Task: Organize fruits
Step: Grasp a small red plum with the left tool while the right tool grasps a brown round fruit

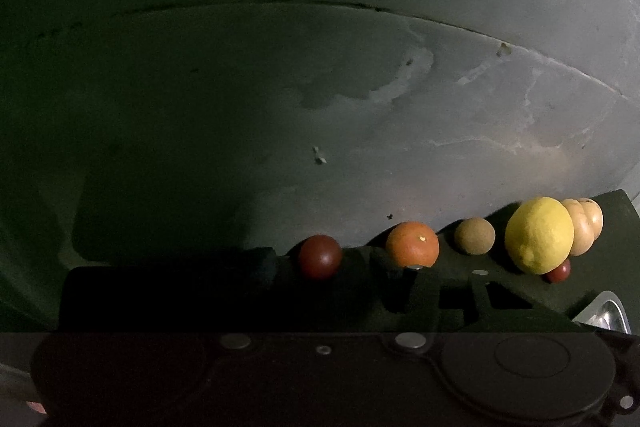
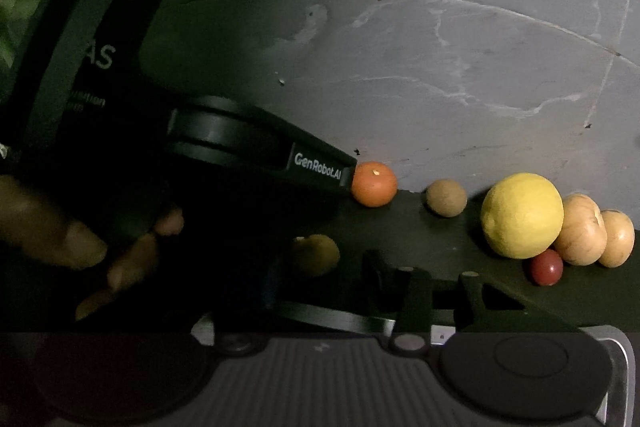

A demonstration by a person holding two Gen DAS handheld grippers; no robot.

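Note:
The scene is very dim. A row of fruit lies on a dark mat [image 2: 440,247]: a dark red fruit [image 1: 320,257], an orange [image 1: 412,244] [image 2: 374,184], a brown round fruit [image 1: 474,235] [image 2: 446,197], a lemon [image 1: 538,235] [image 2: 522,215], two pale tan fruits [image 1: 582,227] [image 2: 580,229] and a small red fruit [image 1: 559,271] [image 2: 547,267]. My left gripper [image 1: 324,279] [image 2: 349,179] has the dark red fruit at its tips, beside the orange. A dim yellowish fruit [image 2: 316,255] sits by my right gripper [image 2: 320,291]. Shadow hides both sets of jaws.
A steel tray [image 1: 608,311] [image 2: 618,351] lies at the near right, under the right gripper. A person's hand [image 2: 80,247] holds the left gripper's handle. The mat rests on a stained grey floor [image 1: 400,107] with open room beyond the fruit.

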